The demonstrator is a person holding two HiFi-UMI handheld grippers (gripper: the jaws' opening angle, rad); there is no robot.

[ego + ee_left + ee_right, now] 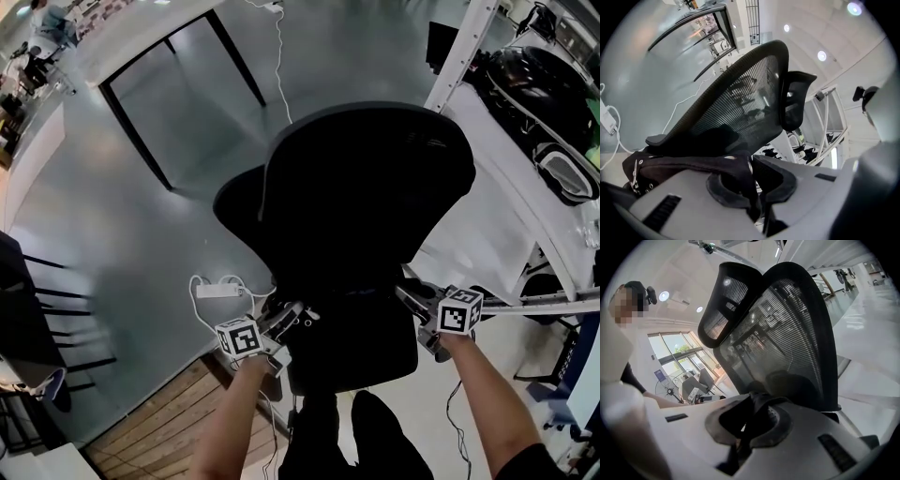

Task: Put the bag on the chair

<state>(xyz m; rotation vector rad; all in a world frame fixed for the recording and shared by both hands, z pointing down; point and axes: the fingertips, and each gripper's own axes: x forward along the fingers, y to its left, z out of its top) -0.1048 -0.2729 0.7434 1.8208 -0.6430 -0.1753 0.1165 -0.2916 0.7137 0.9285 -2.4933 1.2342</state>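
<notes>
Black on black here, so tbh it's hard to read: a black bag [352,352] held up against a black mesh chair [366,197], seen from above. The bag is low in the head view, right in front of the backrest and prob over the seat. The seat itself is hidden under it, so idk if it's resting or hanging.

What could go wrong imo:
- Both grips are thin pinches on soft stuff. If the bag's heavy, the material could creep out of one side. Then the bag swings on the other grip and tips off the seat edge.
- If it's let go too far fwd, it could slide off the front toward the person's legs.
- Office chairs usually roll or swivel (base not in view, so just a guess). A shove into the backrest could push the chair away mid-drop.
- The strap [693,157] could snag on the armrest [656,139] on the way down.

Fingers: the left gripper [286,319] has its jaws squeezed onto that dark strap. It runs out to the left of the pads toward the bag body w/ the rivets. The right gripper [408,298] is clamped almost fully together on a fold [761,401] of black fabric at the bag's other side. So the bag spans between the two grippers, one pinch at each end.
</notes>
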